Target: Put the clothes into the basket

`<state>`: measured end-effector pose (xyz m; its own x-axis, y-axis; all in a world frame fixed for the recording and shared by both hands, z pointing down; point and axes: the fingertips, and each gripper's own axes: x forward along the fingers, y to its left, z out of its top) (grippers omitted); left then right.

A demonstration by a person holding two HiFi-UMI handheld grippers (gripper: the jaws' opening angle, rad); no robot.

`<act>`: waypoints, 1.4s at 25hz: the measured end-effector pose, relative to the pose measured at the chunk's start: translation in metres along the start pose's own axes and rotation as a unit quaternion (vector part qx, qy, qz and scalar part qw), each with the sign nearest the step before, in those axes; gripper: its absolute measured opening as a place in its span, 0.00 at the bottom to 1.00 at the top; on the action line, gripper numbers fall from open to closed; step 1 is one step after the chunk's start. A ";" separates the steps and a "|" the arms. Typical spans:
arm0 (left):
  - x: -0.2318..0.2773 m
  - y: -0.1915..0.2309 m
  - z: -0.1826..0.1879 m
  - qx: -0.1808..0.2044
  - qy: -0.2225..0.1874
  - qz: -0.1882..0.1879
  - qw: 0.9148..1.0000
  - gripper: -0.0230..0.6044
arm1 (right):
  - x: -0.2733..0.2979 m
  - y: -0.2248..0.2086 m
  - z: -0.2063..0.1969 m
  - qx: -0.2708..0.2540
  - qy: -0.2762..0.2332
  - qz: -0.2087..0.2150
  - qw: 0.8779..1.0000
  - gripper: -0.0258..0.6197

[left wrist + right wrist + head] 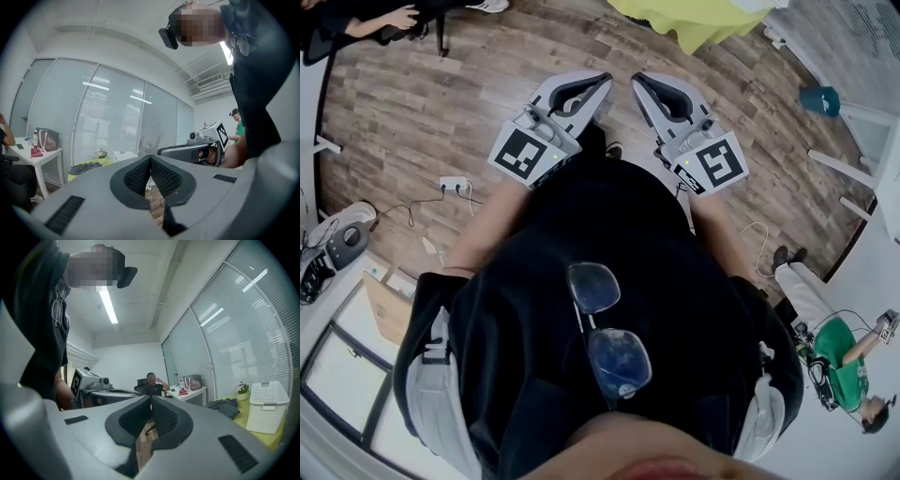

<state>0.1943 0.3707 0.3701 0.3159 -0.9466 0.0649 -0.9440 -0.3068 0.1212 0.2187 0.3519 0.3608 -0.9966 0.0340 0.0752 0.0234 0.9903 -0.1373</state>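
Bare wood-plank floor [441, 103] lies open ahead, up to yellow-green table [694, 19]. On the tabletop: white perforated plastic basket [267, 406] at right, crumpled grey clothes heap [225, 407] near it, small flowerpot [242, 390] between. White power strip [453, 185] with cables on floor, left. White desk [190, 392] and seated person [152, 383] beyond.

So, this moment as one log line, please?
left hand-held gripper: shut, empty | right hand-held gripper: shut, empty | grey clothes: outside white basket
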 end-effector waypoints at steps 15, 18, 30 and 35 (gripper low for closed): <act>0.014 0.109 0.028 0.008 -0.014 -0.016 1.000 0.05 | 0.100 -0.047 0.024 -0.009 0.015 -0.001 1.000 0.08; 0.011 0.131 0.031 0.010 -0.015 -0.018 1.000 0.05 | 0.121 -0.049 0.024 -0.014 0.018 0.000 1.000 0.08; 0.000 0.189 0.040 0.004 -0.026 0.007 1.000 0.05 | 0.170 -0.061 0.030 -0.028 0.023 0.011 0.999 0.08; 0.006 0.210 0.041 0.008 -0.025 0.020 0.999 0.05 | 0.190 -0.076 0.029 -0.026 0.027 0.031 0.999 0.08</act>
<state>-0.0065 0.2967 0.3554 0.2723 -0.9620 0.0202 -0.9575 -0.2689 0.1045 0.0249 0.2790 0.3572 -0.9874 0.1008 0.1221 0.0900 0.9918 -0.0912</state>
